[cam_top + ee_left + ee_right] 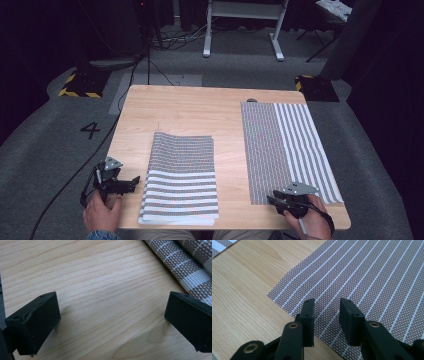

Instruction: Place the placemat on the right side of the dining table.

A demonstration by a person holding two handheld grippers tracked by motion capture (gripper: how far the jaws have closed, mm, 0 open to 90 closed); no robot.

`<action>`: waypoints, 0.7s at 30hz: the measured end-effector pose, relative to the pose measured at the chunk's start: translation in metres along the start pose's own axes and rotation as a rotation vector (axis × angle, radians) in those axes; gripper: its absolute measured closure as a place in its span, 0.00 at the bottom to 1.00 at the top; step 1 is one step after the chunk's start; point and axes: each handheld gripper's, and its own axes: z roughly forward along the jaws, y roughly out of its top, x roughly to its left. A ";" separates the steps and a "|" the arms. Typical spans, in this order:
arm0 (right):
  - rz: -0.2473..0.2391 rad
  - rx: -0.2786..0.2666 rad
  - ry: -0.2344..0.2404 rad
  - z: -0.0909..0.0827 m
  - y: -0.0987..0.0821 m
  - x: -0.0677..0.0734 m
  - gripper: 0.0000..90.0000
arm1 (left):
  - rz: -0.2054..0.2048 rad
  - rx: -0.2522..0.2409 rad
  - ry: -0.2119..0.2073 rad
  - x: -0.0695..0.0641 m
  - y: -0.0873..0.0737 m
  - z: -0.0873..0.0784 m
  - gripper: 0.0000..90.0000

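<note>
Just bare table (225,125) between placemats (182,175)

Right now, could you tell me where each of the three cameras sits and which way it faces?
High view: above the person's side, facing forward and down on the table; both hands and grippers enter at the bottom.
Left gripper view: on the left gripper, looking over bare wood toward the folded mat; wide jaws.
Right gripper view: on the right gripper, above the flat mat; shared with the high view.

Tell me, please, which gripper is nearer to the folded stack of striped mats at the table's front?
The left. The left gripper sits open just beside the folded stack, while the right gripper is farther off, over the flat mat's near corner.
</note>
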 end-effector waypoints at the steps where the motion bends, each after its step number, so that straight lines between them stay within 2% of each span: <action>1: -0.001 -0.001 -0.001 0.000 0.000 0.000 0.73 | 0.000 0.000 0.000 0.000 0.000 0.000 0.00; 5: -0.013 0.002 -0.012 0.000 0.000 0.002 0.73 | 0.000 0.000 0.000 0.000 0.000 0.000 0.00; 6: -0.011 0.004 -0.013 0.000 0.000 0.002 0.71 | 0.000 0.000 0.000 0.000 0.000 0.000 0.00; 7: -0.006 0.005 -0.014 0.000 0.001 0.002 0.64 | 0.000 -0.001 0.000 0.000 0.000 0.000 0.00; 10: -0.003 -0.041 -0.005 -0.004 0.003 0.004 0.63 | 0.000 -0.001 0.002 0.000 0.000 0.000 0.00; 16: -0.029 -0.134 -0.011 -0.022 0.027 0.009 0.57 | 0.001 0.000 0.002 0.000 0.000 -0.001 0.00; 17: -0.020 -0.150 -0.002 -0.024 0.032 0.010 0.55 | 0.004 0.001 0.002 0.000 -0.001 -0.001 0.00; 21: -0.036 -0.189 0.021 -0.032 0.052 0.017 0.47 | 0.001 0.002 0.006 -0.001 -0.002 -0.002 0.00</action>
